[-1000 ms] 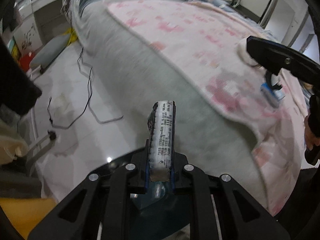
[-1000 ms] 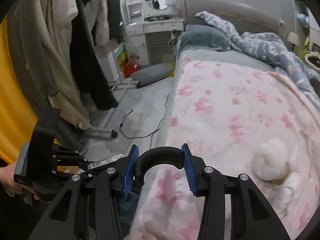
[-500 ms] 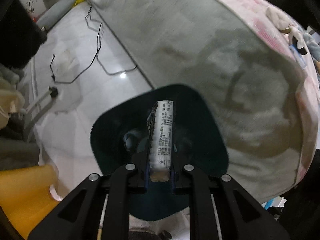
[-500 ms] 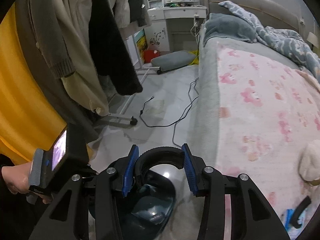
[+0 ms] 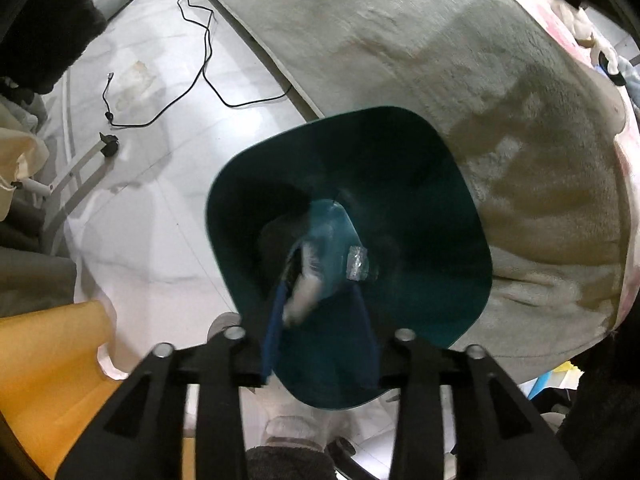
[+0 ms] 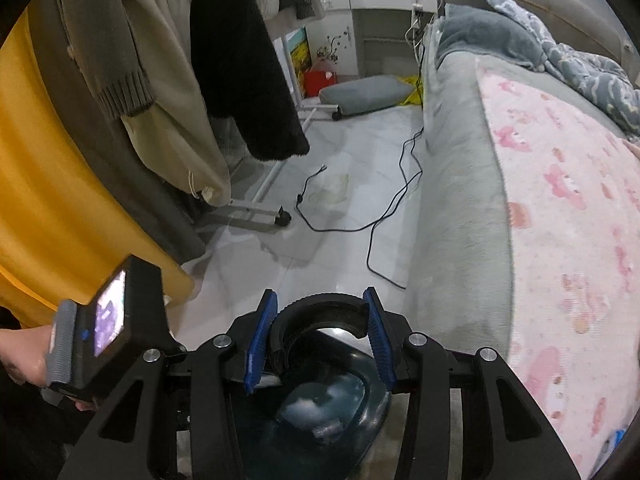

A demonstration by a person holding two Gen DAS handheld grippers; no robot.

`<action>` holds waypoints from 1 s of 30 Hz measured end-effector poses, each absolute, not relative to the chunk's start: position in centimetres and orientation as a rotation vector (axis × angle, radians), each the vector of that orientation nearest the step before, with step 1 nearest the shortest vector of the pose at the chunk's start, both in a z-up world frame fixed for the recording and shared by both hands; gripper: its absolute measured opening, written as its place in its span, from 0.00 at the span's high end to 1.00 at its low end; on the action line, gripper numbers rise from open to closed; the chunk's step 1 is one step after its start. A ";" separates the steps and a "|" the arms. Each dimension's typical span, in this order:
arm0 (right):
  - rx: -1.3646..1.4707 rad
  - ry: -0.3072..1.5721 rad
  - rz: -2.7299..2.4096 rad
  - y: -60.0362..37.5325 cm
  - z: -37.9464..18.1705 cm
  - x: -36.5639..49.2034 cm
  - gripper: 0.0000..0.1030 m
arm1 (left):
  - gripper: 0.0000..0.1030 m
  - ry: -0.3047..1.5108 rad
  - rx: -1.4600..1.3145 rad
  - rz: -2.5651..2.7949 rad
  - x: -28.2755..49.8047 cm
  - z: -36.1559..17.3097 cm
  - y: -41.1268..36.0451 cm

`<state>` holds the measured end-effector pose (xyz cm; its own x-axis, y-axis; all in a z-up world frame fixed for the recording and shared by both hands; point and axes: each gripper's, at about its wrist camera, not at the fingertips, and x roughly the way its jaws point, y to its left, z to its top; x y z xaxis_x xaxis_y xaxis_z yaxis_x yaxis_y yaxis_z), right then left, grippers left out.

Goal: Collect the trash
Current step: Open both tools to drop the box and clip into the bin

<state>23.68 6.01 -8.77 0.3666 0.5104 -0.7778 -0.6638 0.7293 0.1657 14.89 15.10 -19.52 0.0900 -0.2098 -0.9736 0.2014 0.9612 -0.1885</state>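
**Wrapper leaves the left gripper above the bin**

The left gripper (image 5: 320, 320) points down into the dark teal plastic waste bin (image 5: 440, 184), which stands on the pale tiled floor (image 5: 168, 152) against the grey plush side of the bed (image 5: 460, 52). Its jaws have just been opening; the white, blurred printed wrapper (image 5: 304, 288) lies loose by the left blue pad, no longer clamped, above the bin's bottom. The right gripper (image 6: 320, 344) holds a black C-shaped ring (image 6: 320, 310) between its blue pads, above the same bin.
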 end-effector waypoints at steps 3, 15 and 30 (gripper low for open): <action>-0.203 0.938 0.761 6.6 -9.2 23.8 0.56 | 0.48 1.419 -0.036 -0.307 14.8 -18.9 15.9; -0.248 1.081 0.772 9.0 -14.0 24.0 0.56 | 0.40 1.186 -0.109 -0.268 14.9 -14.3 19.3; -0.352 1.235 0.788 10.8 -19.2 22.4 0.56 | 0.39 0.887 -0.158 -0.212 14.8 -7.1 21.3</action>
<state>22.43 10.85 -19.18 0.1153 0.3423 -0.9325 -0.7012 0.6930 0.1677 14.79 21.28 -7.13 0.6133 -0.2481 -0.7499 0.1174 0.9675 -0.2240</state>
